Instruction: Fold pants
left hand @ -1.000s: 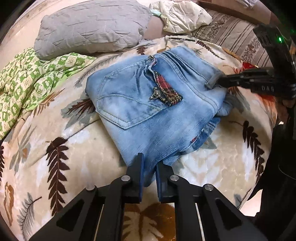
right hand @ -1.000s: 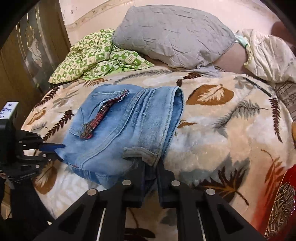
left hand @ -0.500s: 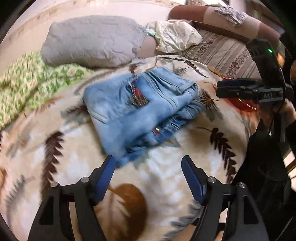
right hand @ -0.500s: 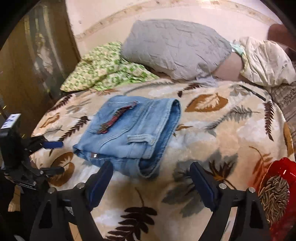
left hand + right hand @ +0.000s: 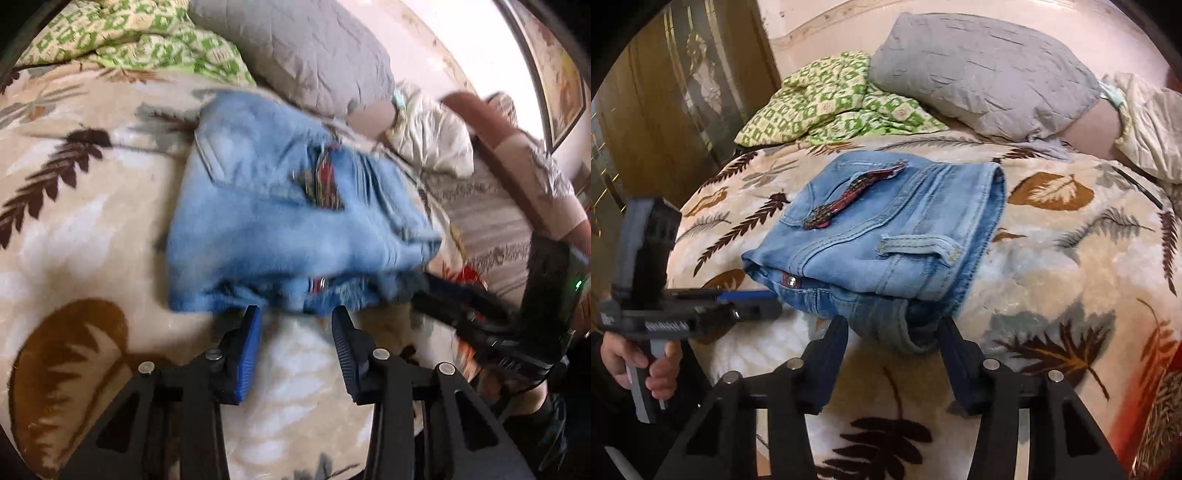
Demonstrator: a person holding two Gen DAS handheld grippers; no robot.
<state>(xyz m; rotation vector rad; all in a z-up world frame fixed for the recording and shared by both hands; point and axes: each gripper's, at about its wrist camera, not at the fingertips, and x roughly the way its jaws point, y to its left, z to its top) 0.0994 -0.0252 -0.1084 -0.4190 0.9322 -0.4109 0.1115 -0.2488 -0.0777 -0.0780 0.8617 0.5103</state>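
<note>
Light blue jeans (image 5: 280, 221) lie folded into a thick stack on a cream blanket with leaf print (image 5: 92, 206); they also show in the right wrist view (image 5: 886, 236). My left gripper (image 5: 295, 314) is open, its blue-padded jaws astride the near edge of the stack. My right gripper (image 5: 892, 325) is open, its jaws on either side of the near lower corner of the stack. The left gripper shows in the right wrist view (image 5: 753, 304) at the stack's left edge. The right gripper shows blurred in the left wrist view (image 5: 443, 291) at the stack's right edge.
A grey pillow (image 5: 982, 70) and a green patterned cloth (image 5: 834, 99) lie at the far side of the bed. A crumpled cream cloth (image 5: 1148, 125) lies at the far right. A wooden wardrobe (image 5: 665, 92) stands left. A red patterned item (image 5: 1160, 406) sits at the bed's right edge.
Both grippers let go of the jeans and opened, drew back, and have now moved in again to the near edges of the folded stack. The left view is blurred by motion.
</note>
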